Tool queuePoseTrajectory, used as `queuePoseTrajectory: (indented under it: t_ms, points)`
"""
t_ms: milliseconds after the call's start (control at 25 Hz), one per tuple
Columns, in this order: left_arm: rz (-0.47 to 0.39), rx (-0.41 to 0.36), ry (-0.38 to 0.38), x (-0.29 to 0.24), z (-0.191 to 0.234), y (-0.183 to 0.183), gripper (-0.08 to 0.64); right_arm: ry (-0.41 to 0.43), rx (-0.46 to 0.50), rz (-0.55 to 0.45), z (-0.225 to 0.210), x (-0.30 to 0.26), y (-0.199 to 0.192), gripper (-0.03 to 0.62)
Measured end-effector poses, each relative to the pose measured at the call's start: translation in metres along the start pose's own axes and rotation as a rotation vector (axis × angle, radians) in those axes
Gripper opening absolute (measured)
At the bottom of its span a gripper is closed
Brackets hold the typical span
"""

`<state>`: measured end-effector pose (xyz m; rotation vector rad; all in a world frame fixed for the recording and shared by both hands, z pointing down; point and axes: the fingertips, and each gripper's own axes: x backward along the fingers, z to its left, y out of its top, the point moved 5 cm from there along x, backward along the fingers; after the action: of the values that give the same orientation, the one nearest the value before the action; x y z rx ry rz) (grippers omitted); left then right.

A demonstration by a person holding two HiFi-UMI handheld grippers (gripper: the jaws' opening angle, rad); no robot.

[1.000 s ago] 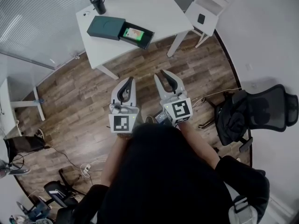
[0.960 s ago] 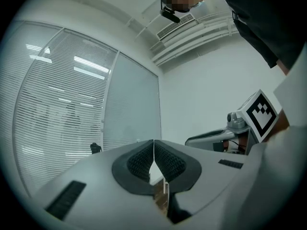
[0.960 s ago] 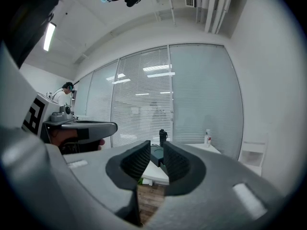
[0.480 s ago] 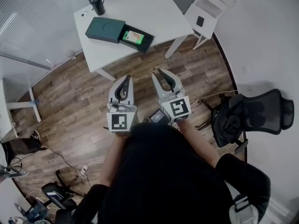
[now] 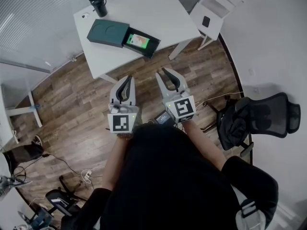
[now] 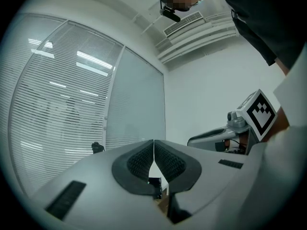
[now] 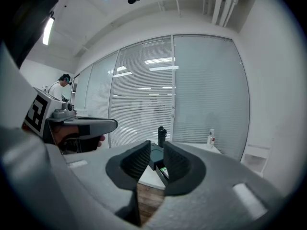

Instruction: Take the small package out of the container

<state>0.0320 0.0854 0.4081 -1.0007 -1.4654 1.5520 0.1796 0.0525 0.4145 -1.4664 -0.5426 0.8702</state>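
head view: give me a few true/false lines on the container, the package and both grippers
1. The container lies on the white table. True.
2. The small package lies on the wooden floor. False: it sits in the container's slid-out tray.
3. The left gripper has its fingers spread wide. False: they meet at the tips, holding nothing.
4. A black cup stands on the table near the container. True.
5. The right gripper grips the container. False: it hangs over the floor, short of the table, holding nothing.
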Motion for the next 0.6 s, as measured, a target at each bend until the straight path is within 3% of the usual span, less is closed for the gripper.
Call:
queuePoseTrajectory:
  t_ms: [600]
  points:
    - [-0.018,0.019,-0.004,-0.049,0.071,0.007,0.005,-0.041,0.022,0.027,-0.020,-0.076,0.021,0.078]
